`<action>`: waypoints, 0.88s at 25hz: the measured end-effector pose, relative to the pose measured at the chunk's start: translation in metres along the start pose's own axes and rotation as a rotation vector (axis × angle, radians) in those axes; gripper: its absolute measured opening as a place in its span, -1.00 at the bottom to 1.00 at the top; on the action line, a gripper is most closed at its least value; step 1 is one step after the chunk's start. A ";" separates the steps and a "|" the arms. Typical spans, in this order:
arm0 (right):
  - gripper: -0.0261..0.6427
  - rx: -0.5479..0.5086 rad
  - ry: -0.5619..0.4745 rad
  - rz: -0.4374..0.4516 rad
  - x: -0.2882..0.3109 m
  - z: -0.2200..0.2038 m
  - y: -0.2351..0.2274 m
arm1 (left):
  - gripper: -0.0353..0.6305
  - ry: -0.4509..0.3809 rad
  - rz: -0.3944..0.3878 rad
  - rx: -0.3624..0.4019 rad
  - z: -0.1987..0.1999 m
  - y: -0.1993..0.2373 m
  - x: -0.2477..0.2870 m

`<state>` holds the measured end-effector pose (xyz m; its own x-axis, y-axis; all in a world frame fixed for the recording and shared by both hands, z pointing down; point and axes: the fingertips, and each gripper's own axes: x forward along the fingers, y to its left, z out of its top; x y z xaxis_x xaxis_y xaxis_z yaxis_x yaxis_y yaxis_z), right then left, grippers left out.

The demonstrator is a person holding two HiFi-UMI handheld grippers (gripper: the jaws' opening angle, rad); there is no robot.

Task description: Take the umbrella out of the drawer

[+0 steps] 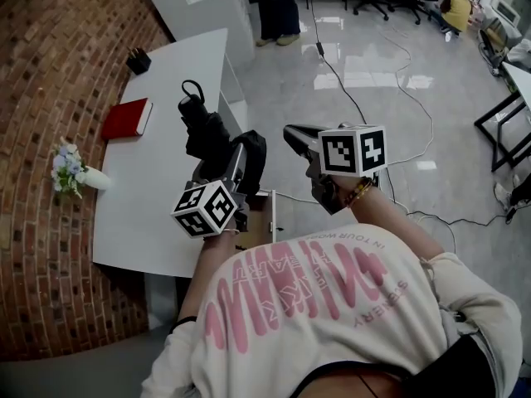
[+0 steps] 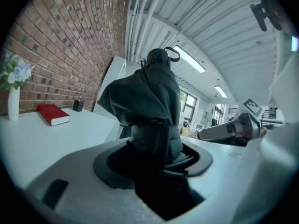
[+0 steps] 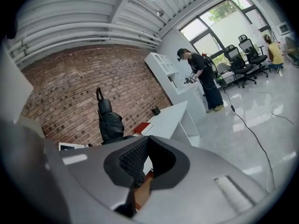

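Head view, umbrella (image 1: 205, 131), shirt (image 1: 332, 313) (perhaps "IN YOUR")

The left gripper (image 1: 214, 154) clasps a folded black umbrella (image 1: 199, 123), held above the near edge of the white bench (image 1: 170, 73). The right gripper (image 1: 292, 134) hangs just beside it, carrying nothing, over the grey floor (image 1: 398, 98). A red book (image 1: 126, 118), a black pen pot (image 1: 138, 60) and a vase of flowers (image 1: 75, 172) sit on the bench, along the brick wall (image 1: 41, 65).
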<state>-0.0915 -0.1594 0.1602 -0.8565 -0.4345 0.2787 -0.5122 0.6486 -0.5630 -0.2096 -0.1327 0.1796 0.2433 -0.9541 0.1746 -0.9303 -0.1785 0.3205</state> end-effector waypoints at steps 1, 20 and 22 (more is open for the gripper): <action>-0.89 -0.012 -0.010 0.013 -0.001 0.005 0.005 | -0.13 -0.014 -0.005 0.007 0.007 -0.004 0.000; -0.89 -0.356 -0.122 -0.114 -0.016 0.044 0.011 | -0.12 -0.156 0.004 0.136 0.060 -0.042 -0.008; -0.89 -0.355 -0.136 -0.126 -0.016 0.046 0.009 | -0.12 -0.152 0.013 0.149 0.059 -0.040 -0.008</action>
<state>-0.0790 -0.1754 0.1151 -0.7812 -0.5881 0.2094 -0.6236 0.7500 -0.2203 -0.1902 -0.1320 0.1106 0.1977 -0.9798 0.0315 -0.9660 -0.1892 0.1762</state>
